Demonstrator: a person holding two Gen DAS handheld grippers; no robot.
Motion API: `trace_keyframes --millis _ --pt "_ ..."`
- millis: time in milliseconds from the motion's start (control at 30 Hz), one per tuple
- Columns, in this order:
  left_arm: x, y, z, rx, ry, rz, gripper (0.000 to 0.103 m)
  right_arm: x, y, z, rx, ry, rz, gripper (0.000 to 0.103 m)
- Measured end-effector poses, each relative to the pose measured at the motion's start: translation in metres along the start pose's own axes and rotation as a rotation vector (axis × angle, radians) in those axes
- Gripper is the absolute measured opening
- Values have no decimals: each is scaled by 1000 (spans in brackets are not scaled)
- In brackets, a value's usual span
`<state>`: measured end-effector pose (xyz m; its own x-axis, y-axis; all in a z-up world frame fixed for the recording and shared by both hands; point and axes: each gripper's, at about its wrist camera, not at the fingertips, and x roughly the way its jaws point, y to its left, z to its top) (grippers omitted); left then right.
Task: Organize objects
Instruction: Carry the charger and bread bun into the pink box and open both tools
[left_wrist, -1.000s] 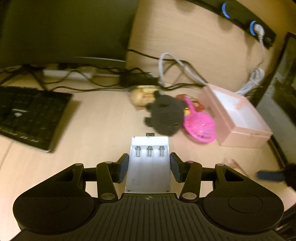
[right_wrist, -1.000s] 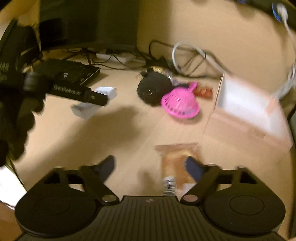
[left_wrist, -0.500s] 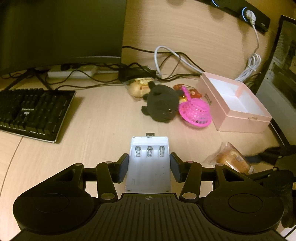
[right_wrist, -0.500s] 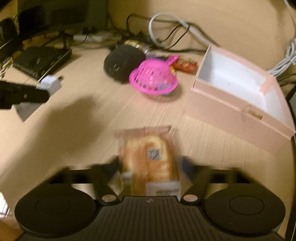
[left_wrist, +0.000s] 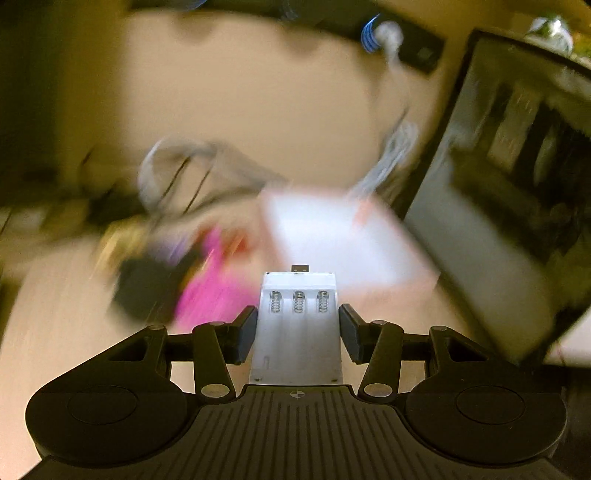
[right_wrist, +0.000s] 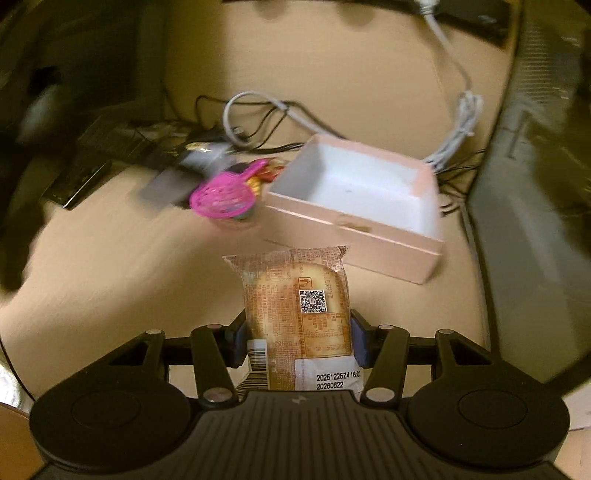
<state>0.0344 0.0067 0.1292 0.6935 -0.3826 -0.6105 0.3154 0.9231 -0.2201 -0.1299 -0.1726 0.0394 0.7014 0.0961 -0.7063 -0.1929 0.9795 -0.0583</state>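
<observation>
While both views are taken from low behind the tongs, each pair fills the bottom of its frame with something clamped between its two fingers. The left gripper (left_wrist: 297, 334) is clenched on a white battery case (left_wrist: 297, 325), its dark pads pressed against the case's two long sides; three small springs sit in a row at the far end of the case, and a short dark plug sticks out beyond it. Everything past the case in the left view is smeared by blur: a pink box (left_wrist: 343, 240) shows as a pale shape at centre right, just above the case, with a magenta basket (left_wrist: 212, 291) and a dark lump to its left. The right gripper (right_wrist: 297, 341) is closed narrowly on a bread packet (right_wrist: 299, 317), gripping its lower half from both sides; the packet is clear wrap over a golden loaf, with a square code on its front and a white date label near the bottom. Just above and right of the packet stands the pink box (right_wrist: 354, 236) on the desk (right_wrist: 110, 266), open at the top, its white inside bare as far as can be seen. Left of the box, touching or nearly so, lies the magenta basket (right_wrist: 221, 197), tipped over, with red and gold wrappers behind it. Grey cables (right_wrist: 258, 110) loop along the wall at the top.
</observation>
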Motion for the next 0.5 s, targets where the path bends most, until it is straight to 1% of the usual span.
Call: trace_keyframes --millis 67,133,167,200,233,267,300,333,367,433,500 --pt "24 -14 30 3 -52 -14 53 -1 -8 -5 29 -11 -4 52" --pt "48 -21 49 -36 -81 -26 53 1 -15 -8 62 -14 -5 52" --pt "64 -24 56 -48 -82 -28 55 2 -17 -9 73 -19 -9 52" --pt "80 -28 58 -31 -56 2 55 3 -20 -10 85 -26 -16 52" --pt "99 -32 56 -5 -2 41 52 4 -22 -10 98 -32 -21 52" --pt "117 -35 53 18 52 62 52 4 -23 -11 112 -36 -22 52" --pt "129 -36 49 25 82 56 52 6 -25 -11 122 -38 -22 52" --pt "134 -36 46 15 78 54 52 6 -26 -12 123 -41 -25 52" --pt "133 -35 43 -2 51 59 52 6 -27 -12 117 -46 -28 52" --pt "121 -29 39 -45 -14 53 52 7 -31 -11 110 -54 -30 52" --pt "108 -22 37 -56 -46 56 52 10 -37 -7 114 -53 -23 52"
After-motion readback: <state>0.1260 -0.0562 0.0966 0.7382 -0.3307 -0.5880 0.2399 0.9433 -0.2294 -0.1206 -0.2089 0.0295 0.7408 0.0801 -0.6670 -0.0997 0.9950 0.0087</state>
